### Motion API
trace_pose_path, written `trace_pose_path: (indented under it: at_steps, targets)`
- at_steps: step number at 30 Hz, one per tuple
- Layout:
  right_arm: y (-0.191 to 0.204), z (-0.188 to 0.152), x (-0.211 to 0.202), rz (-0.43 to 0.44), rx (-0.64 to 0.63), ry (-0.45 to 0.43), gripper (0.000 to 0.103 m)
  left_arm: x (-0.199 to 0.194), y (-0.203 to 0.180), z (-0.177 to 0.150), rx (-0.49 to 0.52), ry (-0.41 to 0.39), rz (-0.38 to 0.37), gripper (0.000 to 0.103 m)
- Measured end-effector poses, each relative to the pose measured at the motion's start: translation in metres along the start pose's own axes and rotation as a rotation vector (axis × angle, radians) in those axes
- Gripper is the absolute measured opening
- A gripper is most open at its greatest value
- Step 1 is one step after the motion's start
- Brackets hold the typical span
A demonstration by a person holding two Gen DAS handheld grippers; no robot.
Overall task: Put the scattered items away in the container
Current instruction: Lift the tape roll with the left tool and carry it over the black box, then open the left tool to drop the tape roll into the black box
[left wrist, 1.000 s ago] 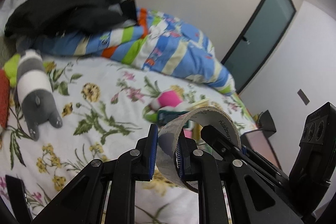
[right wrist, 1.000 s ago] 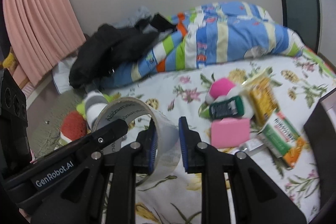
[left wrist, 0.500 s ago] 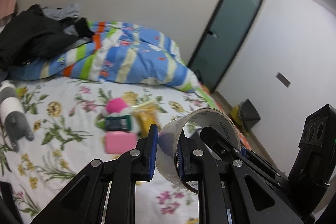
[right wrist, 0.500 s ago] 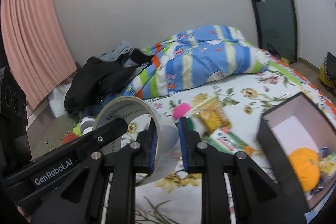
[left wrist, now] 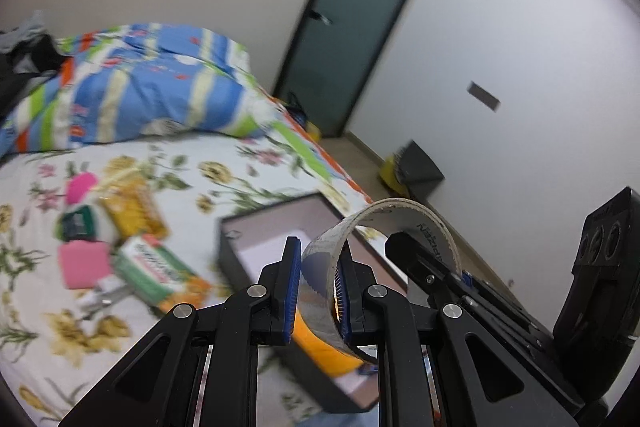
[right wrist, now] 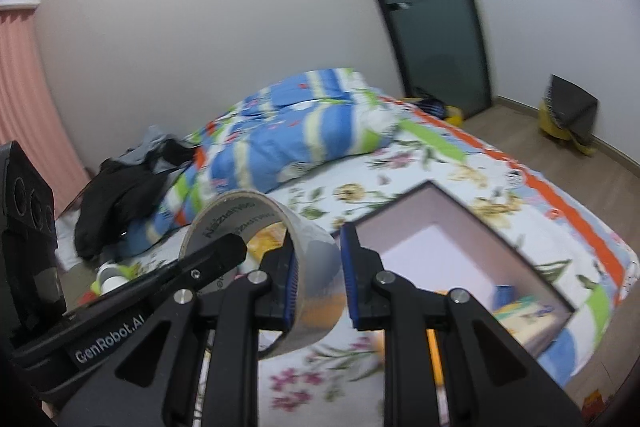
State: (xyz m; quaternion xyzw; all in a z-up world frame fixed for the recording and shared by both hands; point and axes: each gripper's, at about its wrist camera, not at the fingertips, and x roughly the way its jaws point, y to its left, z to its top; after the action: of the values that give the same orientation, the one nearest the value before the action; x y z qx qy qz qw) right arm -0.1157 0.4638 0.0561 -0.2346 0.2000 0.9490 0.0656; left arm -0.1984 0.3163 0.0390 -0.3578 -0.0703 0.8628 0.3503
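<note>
Left wrist view: the left gripper (left wrist: 318,287) has its fingers clamped on one roll of clear tape (left wrist: 320,275), held over the dark box (left wrist: 228,251) on the bed (left wrist: 224,187); something orange (left wrist: 316,347) lies inside. Five loose items (left wrist: 132,255) show only here.

Right wrist view: the right gripper (right wrist: 320,275) clamps the same roll; only here a blue block (right wrist: 506,295) shows inside

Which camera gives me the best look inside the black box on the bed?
The right wrist view: the black box shows its pale interior and some contents. In the left wrist view the box sits mostly behind the tongs and the roll of clear tape.
</note>
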Motion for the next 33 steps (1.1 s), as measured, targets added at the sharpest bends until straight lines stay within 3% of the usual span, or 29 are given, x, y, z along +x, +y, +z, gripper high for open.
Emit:
trace_pose_path:
  at_steps: [6, 15, 33]
  targets:
    - [-0.058, -0.002, 0.010, -0.053, 0.049, 0.034, 0.021, 0.055, -0.028, -0.012, 0.009, 0.071, -0.026, 0.015]
    - [-0.100, -0.017, 0.043, -0.073, 0.102, 0.091, 0.021, 0.110, -0.031, -0.028, 0.007, 0.150, -0.022, 0.015]
    - [-0.103, -0.020, 0.053, -0.063, 0.119, 0.100, 0.023, 0.121, -0.023, -0.030, 0.018, 0.158, -0.018, 0.015]
